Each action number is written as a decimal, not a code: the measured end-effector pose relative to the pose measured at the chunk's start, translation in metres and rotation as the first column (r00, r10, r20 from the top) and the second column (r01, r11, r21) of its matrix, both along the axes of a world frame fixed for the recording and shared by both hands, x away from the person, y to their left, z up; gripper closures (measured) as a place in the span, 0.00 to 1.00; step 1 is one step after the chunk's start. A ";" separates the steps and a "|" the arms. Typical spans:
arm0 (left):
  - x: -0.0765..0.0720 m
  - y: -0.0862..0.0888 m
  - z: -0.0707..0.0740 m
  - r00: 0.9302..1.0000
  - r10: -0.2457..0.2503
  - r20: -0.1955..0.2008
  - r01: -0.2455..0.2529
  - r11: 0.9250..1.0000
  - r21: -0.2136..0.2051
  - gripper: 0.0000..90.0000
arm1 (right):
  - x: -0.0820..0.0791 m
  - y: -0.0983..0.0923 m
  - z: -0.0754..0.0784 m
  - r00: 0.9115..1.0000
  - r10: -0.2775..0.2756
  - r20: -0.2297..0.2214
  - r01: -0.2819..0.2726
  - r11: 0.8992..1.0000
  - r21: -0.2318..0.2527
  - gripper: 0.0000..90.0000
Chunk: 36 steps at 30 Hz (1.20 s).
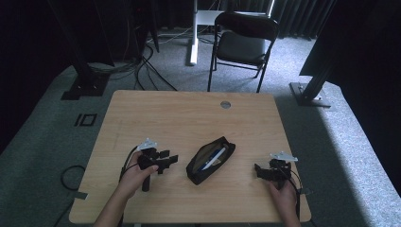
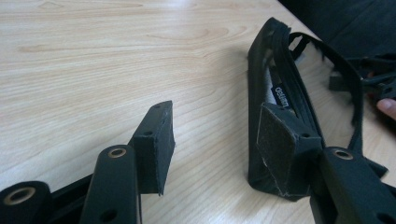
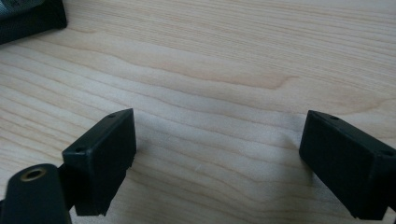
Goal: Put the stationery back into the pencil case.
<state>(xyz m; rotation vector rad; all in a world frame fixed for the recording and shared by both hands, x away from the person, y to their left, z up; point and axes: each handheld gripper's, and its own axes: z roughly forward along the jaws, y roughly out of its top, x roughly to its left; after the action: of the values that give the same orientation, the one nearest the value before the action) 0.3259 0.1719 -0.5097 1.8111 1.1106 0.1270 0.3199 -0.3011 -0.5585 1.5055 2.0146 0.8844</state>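
A black zip pouch (image 1: 211, 160) lies unzipped at the middle of the wooden table (image 1: 189, 113), with a white and blue item inside it. My left gripper (image 1: 169, 156) is held low just left of the pouch and points at it. In the left gripper view its jaws (image 2: 219, 130) stand apart over bare wood, and the right one sits in front of the pouch's near end (image 2: 280, 93). My right gripper (image 1: 259, 171) rests to the right of the pouch. Its jaws (image 3: 219, 140) are wide open over bare table, with a corner of the pouch (image 3: 28, 18) at the top left.
A round cable hole (image 1: 225, 104) sits near the table's far edge. Beyond the table stands a black folding chair (image 1: 243, 42), and cables run across the grey carpet. The other hand and its gripper (image 2: 373, 79) appear past the pouch in the left gripper view.
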 end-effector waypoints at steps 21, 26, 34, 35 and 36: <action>-0.024 0.048 -0.031 0.986 0.162 0.048 -0.165 0.985 0.058 0.33 | 0.000 0.000 0.000 1.000 0.002 0.001 -0.002 1.000 -0.002 0.12; -0.027 0.060 -0.036 0.980 0.189 0.057 -0.194 0.976 0.099 0.33 | 0.000 0.000 0.000 1.000 0.002 0.001 -0.002 1.000 -0.002 0.12; -0.032 0.074 -0.040 0.969 0.235 0.077 -0.244 0.961 0.130 0.31 | 0.000 0.000 0.000 1.000 0.002 0.001 -0.002 1.000 -0.002 0.12; -0.032 0.075 -0.040 0.965 0.246 0.092 -0.258 0.954 0.155 0.31 | 0.000 0.000 0.000 1.000 0.002 0.001 -0.002 1.000 -0.002 0.12; -0.033 0.077 -0.040 0.962 0.253 0.102 -0.267 0.947 0.178 0.31 | 0.000 0.000 0.000 1.000 0.002 0.001 -0.002 1.000 -0.002 0.12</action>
<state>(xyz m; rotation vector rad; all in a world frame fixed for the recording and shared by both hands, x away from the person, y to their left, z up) 0.2931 0.2486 -0.5494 1.8002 1.3150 0.4710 0.3199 -0.3013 -0.5585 1.5024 2.0160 0.8828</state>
